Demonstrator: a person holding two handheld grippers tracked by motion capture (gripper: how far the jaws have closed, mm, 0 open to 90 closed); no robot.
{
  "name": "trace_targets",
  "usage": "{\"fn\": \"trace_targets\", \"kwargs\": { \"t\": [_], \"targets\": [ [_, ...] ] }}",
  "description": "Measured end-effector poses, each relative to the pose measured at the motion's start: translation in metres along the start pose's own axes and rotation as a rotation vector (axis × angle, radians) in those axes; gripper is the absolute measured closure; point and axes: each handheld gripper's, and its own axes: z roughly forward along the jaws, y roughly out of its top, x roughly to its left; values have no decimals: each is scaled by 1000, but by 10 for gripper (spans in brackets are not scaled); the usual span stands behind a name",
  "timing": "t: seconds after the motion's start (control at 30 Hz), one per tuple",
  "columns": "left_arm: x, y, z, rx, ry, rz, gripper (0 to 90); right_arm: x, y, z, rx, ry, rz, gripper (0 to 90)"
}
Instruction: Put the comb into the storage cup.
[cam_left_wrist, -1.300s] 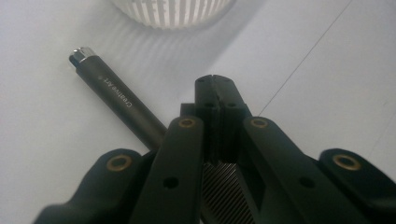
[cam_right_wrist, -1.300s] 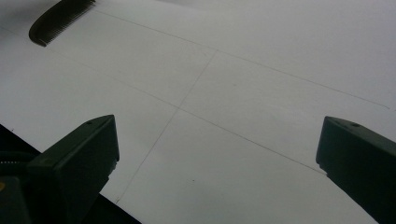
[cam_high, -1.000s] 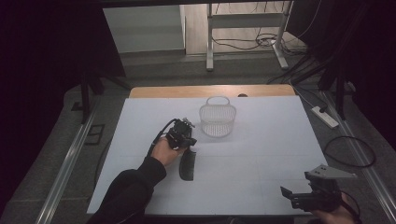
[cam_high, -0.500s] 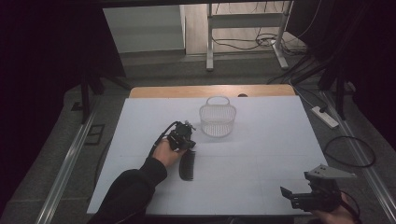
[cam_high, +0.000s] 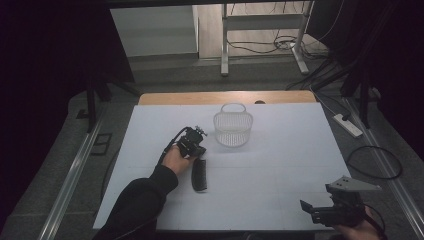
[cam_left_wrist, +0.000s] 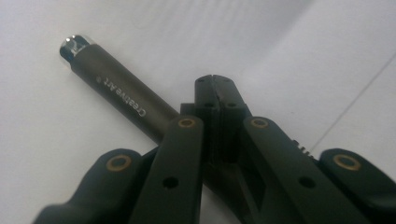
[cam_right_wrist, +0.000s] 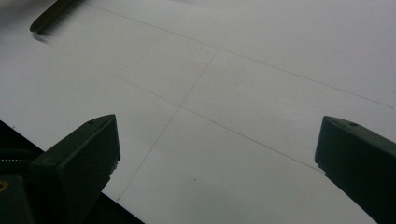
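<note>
The comb (cam_high: 199, 175) lies flat on the white surface (cam_high: 280, 165) in the high view, dark and narrow, its long axis running away from the person. Its far end sits right at the left gripper (cam_high: 192, 145), which the person's left hand (cam_high: 175, 159) holds low over the surface; from up here I cannot tell whether the jaws touch it. A white mesh basket (cam_high: 233, 129) stands upright just beyond and to the right of that gripper, apart from it. The right gripper (cam_high: 312, 212) rests at the near right corner of the surface, well apart from the comb.

In the left gripper view, the left gripper (cam_left_wrist: 215, 93) has its jaws pressed together, pad against pad, with nothing between them. The comb's handle (cam_left_wrist: 116, 91), a dark rounded bar with white lettering and a shiny tip, runs from upper left down under the left jaw's arm, so it lies beside and beneath the jaws, not in them. Contact I cannot make out.

In the right gripper view, the right gripper (cam_right_wrist: 217, 154) has its jaws spread wide, holding nothing, over bare white surface crossed by faint lines. The comb (cam_right_wrist: 49, 18) shows far off at the top left, teeth along its lower edge.
</note>
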Motion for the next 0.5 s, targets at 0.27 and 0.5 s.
{"fn": "trace_targets", "kwargs": {
  "t": [0.27,0.5],
  "targets": [
    [14,-3,-1,6,26,-30,890,0,0,0,-1,1,0,7],
    [31,-10,-6,32,49,-61,891,0,0,0,-1,2,0,8]
  ]
}}
